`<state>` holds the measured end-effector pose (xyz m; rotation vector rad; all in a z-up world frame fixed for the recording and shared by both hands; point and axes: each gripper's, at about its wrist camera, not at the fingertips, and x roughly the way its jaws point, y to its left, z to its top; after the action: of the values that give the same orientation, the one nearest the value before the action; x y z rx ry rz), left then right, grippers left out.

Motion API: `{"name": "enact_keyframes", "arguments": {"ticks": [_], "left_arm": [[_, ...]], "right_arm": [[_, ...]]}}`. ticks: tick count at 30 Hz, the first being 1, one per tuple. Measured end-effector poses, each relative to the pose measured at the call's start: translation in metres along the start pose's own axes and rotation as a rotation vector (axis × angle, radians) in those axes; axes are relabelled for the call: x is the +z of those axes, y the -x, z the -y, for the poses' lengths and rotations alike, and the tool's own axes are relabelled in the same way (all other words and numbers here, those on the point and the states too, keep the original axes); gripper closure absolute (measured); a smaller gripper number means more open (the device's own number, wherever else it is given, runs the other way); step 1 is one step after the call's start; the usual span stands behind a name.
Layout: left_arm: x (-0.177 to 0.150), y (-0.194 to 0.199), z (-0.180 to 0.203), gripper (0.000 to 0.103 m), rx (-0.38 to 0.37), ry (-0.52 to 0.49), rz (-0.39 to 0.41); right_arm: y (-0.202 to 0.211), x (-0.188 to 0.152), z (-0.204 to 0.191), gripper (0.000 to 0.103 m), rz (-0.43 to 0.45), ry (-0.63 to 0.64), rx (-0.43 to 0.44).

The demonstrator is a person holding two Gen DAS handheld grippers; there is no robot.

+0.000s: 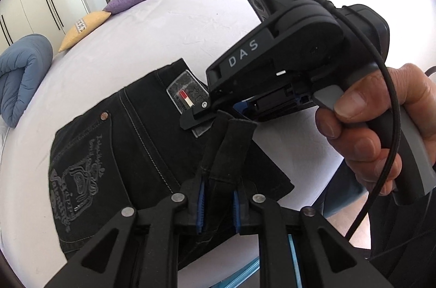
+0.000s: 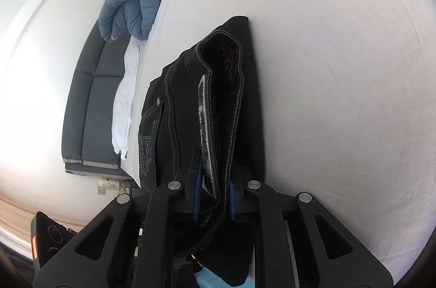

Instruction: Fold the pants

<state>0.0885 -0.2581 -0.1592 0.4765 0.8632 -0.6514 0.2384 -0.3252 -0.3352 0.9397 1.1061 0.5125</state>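
Both grippers, left and right, clamp the black denim pants. Waistband nearest them, the pants run lengthwise away across the white bed sheet.

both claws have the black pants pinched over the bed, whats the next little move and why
Probably carry both grips forward together and lay the held edge down onto the part already flat. The left claw and right claw are each shut on a bunched edge of the black pants, lifted off the white bed, while the pocket side lies flat, so the fold looks unfinished.
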Motion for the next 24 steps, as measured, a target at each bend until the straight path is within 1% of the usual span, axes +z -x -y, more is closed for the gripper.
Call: {"name": "enact_keyframes", "arguments": {"ticks": [1,2,3,4,5,6,9,10,11,12,13,15,16,17,18,19,20,21,22,24], "left_arm": [[-0.001,-0.004,0.0,0.082,-0.004,0.004,-0.011],[-0.002,-0.005,0.001,0.08,-0.003,0.006,-0.006],[-0.002,-0.002,0.0,0.066,-0.014,0.009,0.006],[-0.002,0.004,-0.002,0.056,-0.055,0.025,0.017],[-0.004,0.008,-0.007,0.042,-0.079,0.044,0.025],[-0.006,0.018,-0.012,0.037,-0.109,0.076,0.045],[-0.014,0.047,-0.028,0.029,-0.152,0.145,0.092],[-0.016,0.056,-0.034,0.029,-0.157,0.162,0.109],[-0.02,0.067,-0.047,0.029,-0.154,0.187,0.13],[-0.022,0.073,-0.052,0.029,-0.143,0.205,0.138],[-0.02,0.079,-0.057,0.029,-0.129,0.226,0.143],[-0.023,0.077,-0.087,0.03,-0.107,0.282,0.147],[-0.022,0.075,-0.098,0.032,-0.098,0.298,0.14],[-0.019,0.07,-0.108,0.04,-0.099,0.321,0.129],[-0.019,0.064,-0.121,0.052,-0.118,0.352,0.123],[-0.019,0.057,-0.132,0.056,-0.135,0.377,0.118],[-0.025,0.049,-0.14,0.058,-0.15,0.399,0.102],[-0.026,0.04,-0.148,0.063,-0.166,0.419,0.086],[-0.029,0.033,-0.156,0.066,-0.183,0.435,0.078],[-0.037,0.018,-0.159,0.067,-0.201,0.458,0.038]], "right_arm": [[-0.003,0.001,0.01,0.089,-0.004,-0.007,0.011],[-0.004,0.001,0.014,0.089,-0.011,-0.011,0.022],[-0.003,0.002,0.017,0.089,-0.02,-0.023,0.04],[-0.002,0.002,0.02,0.087,-0.024,-0.029,0.045],[0.001,0.002,0.021,0.087,-0.023,-0.03,0.036],[0.005,0.001,0.021,0.086,-0.016,-0.029,0.02],[0.027,-0.001,0.02,0.083,0.028,-0.029,-0.037],[0.037,-0.001,0.019,0.083,0.046,-0.034,-0.084],[0.046,-0.002,0.018,0.083,0.069,-0.035,-0.155],[0.054,-0.001,0.013,0.083,0.086,-0.025,-0.189],[0.06,-0.001,0.006,0.083,0.099,-0.011,-0.188],[0.068,-0.001,-0.013,0.083,0.107,0.015,-0.105],[0.065,-0.001,-0.024,0.083,0.097,0.04,-0.057],[0.06,-0.002,-0.037,0.083,0.078,0.067,-0.016],[0.054,-0.004,-0.047,0.083,0.056,0.096,0.02],[0.046,-0.006,-0.056,0.083,0.035,0.121,0.043],[0.038,-0.008,-0.06,0.083,0.013,0.137,0.054],[0.026,-0.01,-0.06,0.083,-0.018,0.141,0.054],[0.016,-0.012,-0.057,0.083,-0.049,0.136,0.042],[-0.004,-0.018,-0.039,0.083,-0.102,0.106,-0.037]]}}
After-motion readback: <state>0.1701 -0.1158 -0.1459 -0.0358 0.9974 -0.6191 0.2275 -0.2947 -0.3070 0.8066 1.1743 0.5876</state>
